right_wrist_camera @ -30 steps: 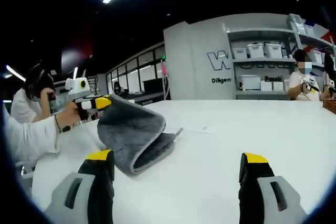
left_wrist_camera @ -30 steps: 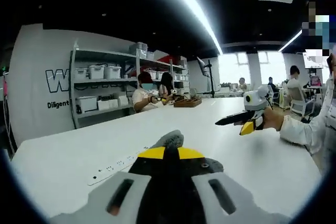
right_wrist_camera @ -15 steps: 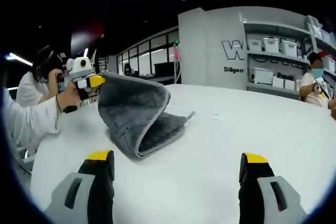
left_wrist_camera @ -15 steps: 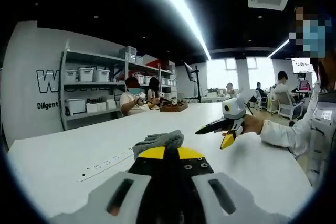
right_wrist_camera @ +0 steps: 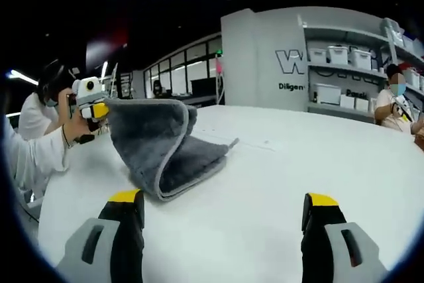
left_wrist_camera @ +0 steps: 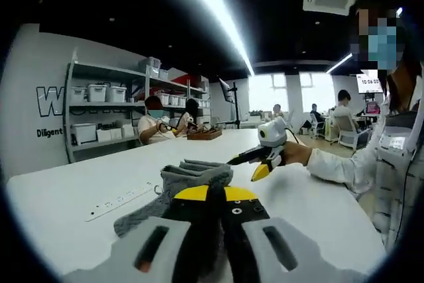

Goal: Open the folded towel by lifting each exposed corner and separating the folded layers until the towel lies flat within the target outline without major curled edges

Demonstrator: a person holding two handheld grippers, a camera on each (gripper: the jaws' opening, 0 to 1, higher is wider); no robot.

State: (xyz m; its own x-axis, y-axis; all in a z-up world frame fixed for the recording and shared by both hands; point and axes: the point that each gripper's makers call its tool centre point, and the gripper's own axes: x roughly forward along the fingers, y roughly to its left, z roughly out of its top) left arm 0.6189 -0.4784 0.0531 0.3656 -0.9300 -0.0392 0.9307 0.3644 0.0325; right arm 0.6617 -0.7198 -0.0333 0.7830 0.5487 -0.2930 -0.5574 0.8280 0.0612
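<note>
The left gripper (left_wrist_camera: pixel 209 197) had its yellow-tipped jaws clenched on an edge of the grey towel (right_wrist_camera: pixel 165 147), holding that edge up off the white table (right_wrist_camera: pixel 278 197). In the right gripper view, the same gripper (right_wrist_camera: pixel 98 109) appeared at the towel's raised edge, carried by a hand (right_wrist_camera: pixel 78 124) in a white sleeve. From that held edge the top layer arched over and down to a rounded fold, while the lower layer lay flat on the table with one corner pointing away toward the far shelving.

The right gripper (right_wrist_camera: pixel 222 220) stood released, its two jaws wide apart and holding nothing, low over the bare table on the near side of the towel and well apart from it. In the left gripper view, this gripper (left_wrist_camera: pixel 255 164) hovered beyond the towel (left_wrist_camera: pixel 192 178), jaws parted, nothing between it and the cloth.

Beside the towel a white power strip (left_wrist_camera: pixel 122 200) lay flat on the table. Past the table's far edge stood grey shelving (left_wrist_camera: pixel 99 107) stacked with white bins, against a wall bearing dark lettering. Two seated people (left_wrist_camera: pixel 154 127) worked near a brown tray (left_wrist_camera: pixel 204 134) at the table's far end. More people sat farther back by bright windows, under a long ceiling light.
</note>
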